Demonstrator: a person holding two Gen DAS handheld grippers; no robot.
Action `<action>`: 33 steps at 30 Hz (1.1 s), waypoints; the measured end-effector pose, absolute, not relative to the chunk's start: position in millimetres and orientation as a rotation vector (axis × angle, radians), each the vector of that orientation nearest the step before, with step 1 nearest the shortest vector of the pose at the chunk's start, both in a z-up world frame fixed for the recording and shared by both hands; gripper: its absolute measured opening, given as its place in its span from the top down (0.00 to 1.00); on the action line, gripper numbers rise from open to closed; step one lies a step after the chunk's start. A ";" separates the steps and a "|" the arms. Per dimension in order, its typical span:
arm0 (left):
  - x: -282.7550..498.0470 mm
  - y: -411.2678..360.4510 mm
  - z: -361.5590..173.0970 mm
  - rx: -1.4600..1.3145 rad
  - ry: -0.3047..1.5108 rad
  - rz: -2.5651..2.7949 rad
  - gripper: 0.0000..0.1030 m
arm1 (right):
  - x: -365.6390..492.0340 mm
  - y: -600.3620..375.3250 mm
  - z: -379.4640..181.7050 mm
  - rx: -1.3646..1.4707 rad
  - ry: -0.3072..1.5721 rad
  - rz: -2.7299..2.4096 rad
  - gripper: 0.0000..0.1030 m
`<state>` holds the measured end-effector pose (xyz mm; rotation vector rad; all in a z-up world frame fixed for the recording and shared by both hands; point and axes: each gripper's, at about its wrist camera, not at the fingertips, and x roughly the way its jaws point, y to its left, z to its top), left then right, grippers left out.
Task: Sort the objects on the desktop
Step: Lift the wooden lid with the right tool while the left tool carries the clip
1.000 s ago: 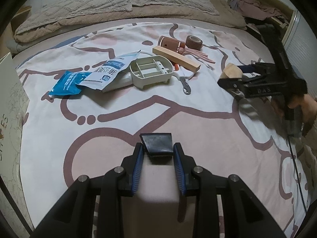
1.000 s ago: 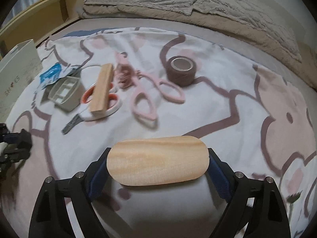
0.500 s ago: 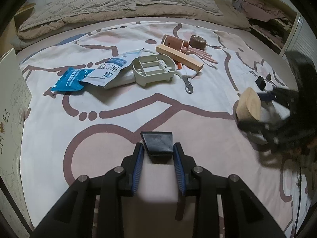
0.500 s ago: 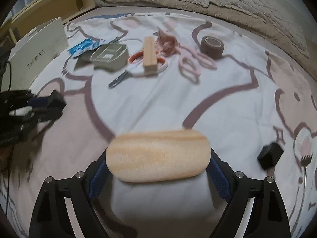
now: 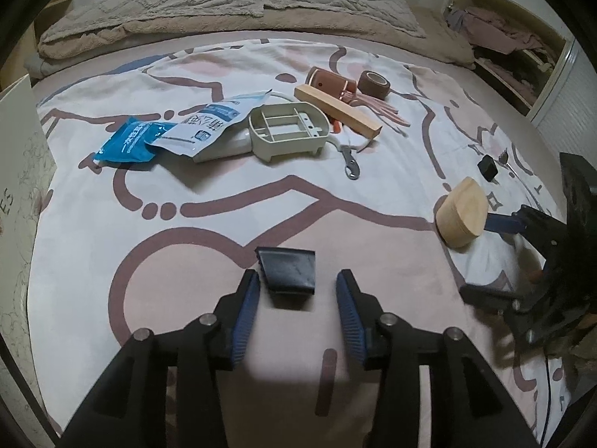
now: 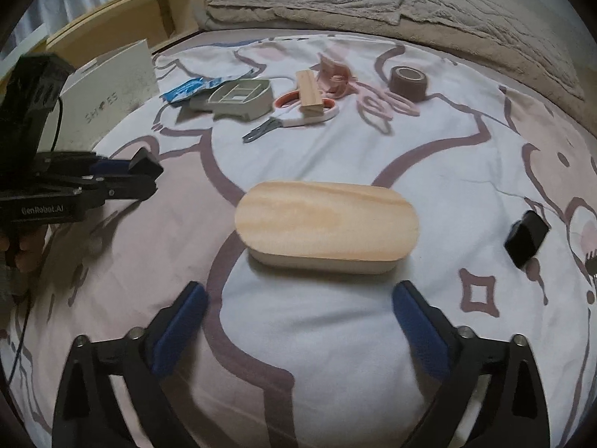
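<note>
Pale wood, an oval block (image 6: 326, 231), lies flat on the patterned bedspread (image 6: 429, 156) just ahead of the right tool (image 6: 300, 308), whose jaws are opening wide and stand clear of it. The left tool (image 5: 294, 298) is opening too, with a small black wedge-shaped piece (image 5: 289, 270) between its blue pads (image 5: 244, 315), touching neither. The clutter pile, scissors (image 6: 294, 117) included, lies farther ahead.

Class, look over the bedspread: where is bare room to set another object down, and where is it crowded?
Free: the wide stretch between the soap tray and the black wedge, and the cloth left of the wedge. Crowded: the far pile around the tray, scissors, wooden stick and tape roll.
</note>
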<state>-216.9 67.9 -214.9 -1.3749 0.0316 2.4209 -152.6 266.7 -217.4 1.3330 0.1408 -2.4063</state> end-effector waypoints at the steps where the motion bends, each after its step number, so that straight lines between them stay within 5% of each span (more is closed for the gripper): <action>1: -217.0 68.6 -214.6 -1.374 0.035 2.423 0.58 | -153.0 264.1 -218.7 1.341 0.158 -2.408 0.00; 19: -224.1 72.1 -212.9 -1.304 0.036 2.447 0.58 | -177.3 271.3 -207.5 1.328 0.169 -2.451 0.00; 23: -223.6 70.7 -214.0 -1.300 0.026 2.440 0.58 | -181.8 271.2 -206.7 1.340 0.151 -2.454 0.13; 33: -220.1 67.8 -211.4 -1.292 0.045 2.429 0.66 | -183.9 270.9 -204.4 1.363 0.106 -2.456 0.13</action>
